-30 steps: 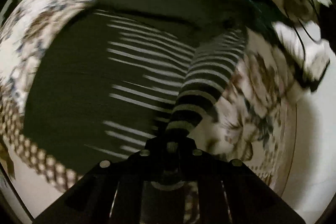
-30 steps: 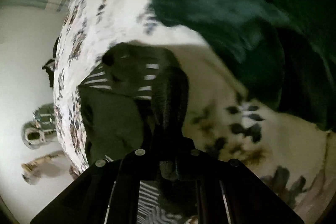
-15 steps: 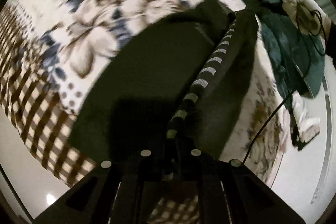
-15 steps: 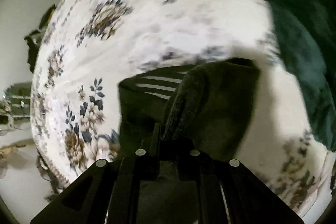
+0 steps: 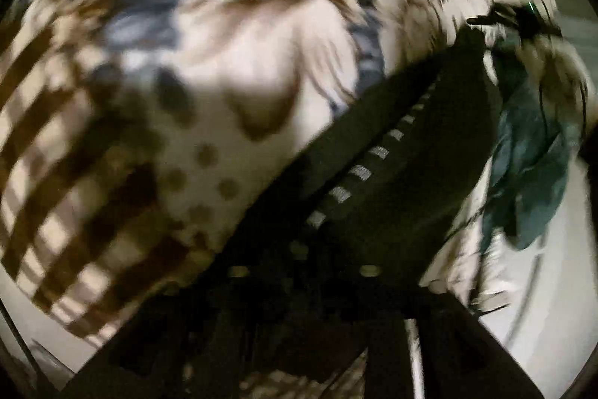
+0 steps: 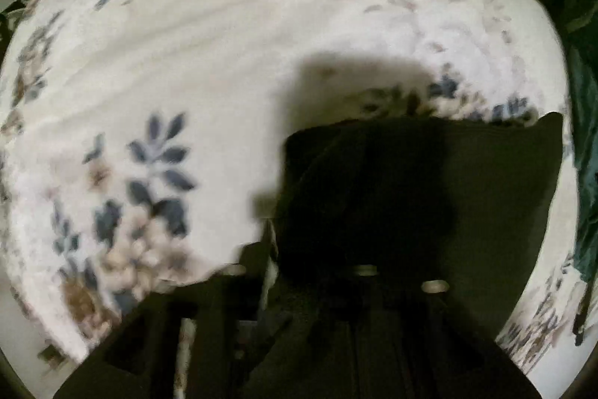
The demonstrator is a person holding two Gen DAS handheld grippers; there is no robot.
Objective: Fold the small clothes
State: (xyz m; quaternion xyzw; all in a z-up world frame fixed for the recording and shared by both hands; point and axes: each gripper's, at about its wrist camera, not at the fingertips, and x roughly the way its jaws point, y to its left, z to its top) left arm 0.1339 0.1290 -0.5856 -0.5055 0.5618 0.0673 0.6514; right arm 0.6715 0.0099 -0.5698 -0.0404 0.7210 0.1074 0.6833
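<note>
1. Releasing is the step in hand, by my reading: the dark garment (image 5: 407, 182) — black, with a run of pale stripes along its folded edge — lies on the bed, on a floral bedspread (image 5: 239, 36), near the edge where the print turns to brown checks.
2. Left gripper (image 5: 302, 260): jaws opening; the picture is blurred and dark, and the cloth's near end lies between the fingers, but I cannot see the pads pressing on it.
3. Right gripper (image 6: 317, 272): jaws opening, pointed down at the other end of the garment (image 6: 422, 197), which lies flat and square-cornered on the bedspread (image 6: 209, 62). Cloth appears to lie between the jaws; contact is not discernible.
4. Advice: finish opening fully before lifting — a snagged pad would drag the fold open. Withdraw both ends together and straight up, keeping the striped edge aligned.
5. A teal garment (image 5: 530, 167) lies apart, near the bed's far side.
6. Brands, labels, writing: none legible in either view.
</note>
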